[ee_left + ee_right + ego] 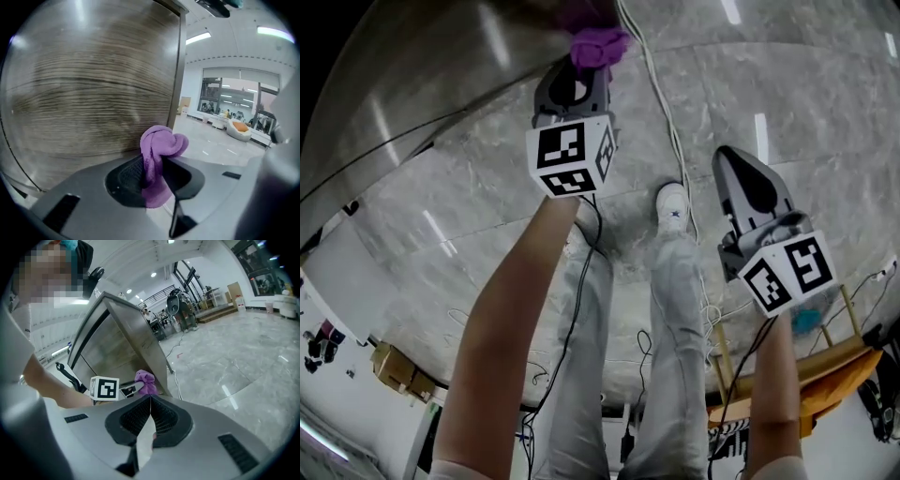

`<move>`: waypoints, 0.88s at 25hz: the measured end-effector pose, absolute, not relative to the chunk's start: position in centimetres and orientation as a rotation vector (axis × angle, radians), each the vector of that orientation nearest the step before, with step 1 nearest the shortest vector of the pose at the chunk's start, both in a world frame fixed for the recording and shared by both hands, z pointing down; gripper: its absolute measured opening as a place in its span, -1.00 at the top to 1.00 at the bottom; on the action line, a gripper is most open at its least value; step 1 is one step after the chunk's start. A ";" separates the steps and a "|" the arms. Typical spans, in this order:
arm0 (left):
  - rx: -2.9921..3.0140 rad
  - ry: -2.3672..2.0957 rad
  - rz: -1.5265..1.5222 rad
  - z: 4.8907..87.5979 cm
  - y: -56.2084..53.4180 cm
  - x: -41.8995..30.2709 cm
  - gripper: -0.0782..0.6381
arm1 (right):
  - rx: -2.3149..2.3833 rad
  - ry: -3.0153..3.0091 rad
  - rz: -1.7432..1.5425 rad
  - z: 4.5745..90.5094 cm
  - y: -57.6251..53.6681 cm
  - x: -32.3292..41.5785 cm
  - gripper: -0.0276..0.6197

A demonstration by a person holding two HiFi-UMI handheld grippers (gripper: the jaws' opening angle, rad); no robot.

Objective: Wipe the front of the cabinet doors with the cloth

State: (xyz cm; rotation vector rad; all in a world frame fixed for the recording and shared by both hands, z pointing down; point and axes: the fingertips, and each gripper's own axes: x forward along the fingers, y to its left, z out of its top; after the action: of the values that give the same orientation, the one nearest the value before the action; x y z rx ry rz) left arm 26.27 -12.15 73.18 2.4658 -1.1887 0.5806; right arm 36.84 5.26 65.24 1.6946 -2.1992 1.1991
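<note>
A bunched purple cloth (158,154) sits pinched between the jaws of my left gripper (152,176). In the head view that left gripper (581,70) points up at the wood-grain cabinet door (412,84), with the cloth (598,45) at or very near the door's lower edge. The door's front (89,89) fills most of the left gripper view. My right gripper (748,187) hangs over the floor to the right, jaws shut with nothing between them. In the right gripper view, the cloth (146,381) and the left gripper (126,390) show beside the cabinet (126,338).
The cabinet's metal side post (177,70) stands right of the door. A white cable (670,122) runs across the marble floor. The person's legs and a white shoe (672,204) are below. An orange wooden frame (825,366) stands at the lower right.
</note>
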 end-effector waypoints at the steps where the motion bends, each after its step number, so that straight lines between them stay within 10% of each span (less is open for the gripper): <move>1: 2.475 -1.190 0.579 73.0 -12.2 25.7 0.50 | 1.712 -2.200 1.186 65.0 4.8 36.6 0.83; 22: 2.327 -1.479 0.712 73.4 -15.7 0.1 0.50 | 1.426 -2.336 1.107 64.7 2.2 20.5 0.83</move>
State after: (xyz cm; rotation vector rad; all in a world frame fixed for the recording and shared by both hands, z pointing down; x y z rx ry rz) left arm 0.11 -15.68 73.39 2.3265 -1.4790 0.7125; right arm 20.48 2.17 64.73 1.4258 -2.3359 1.1069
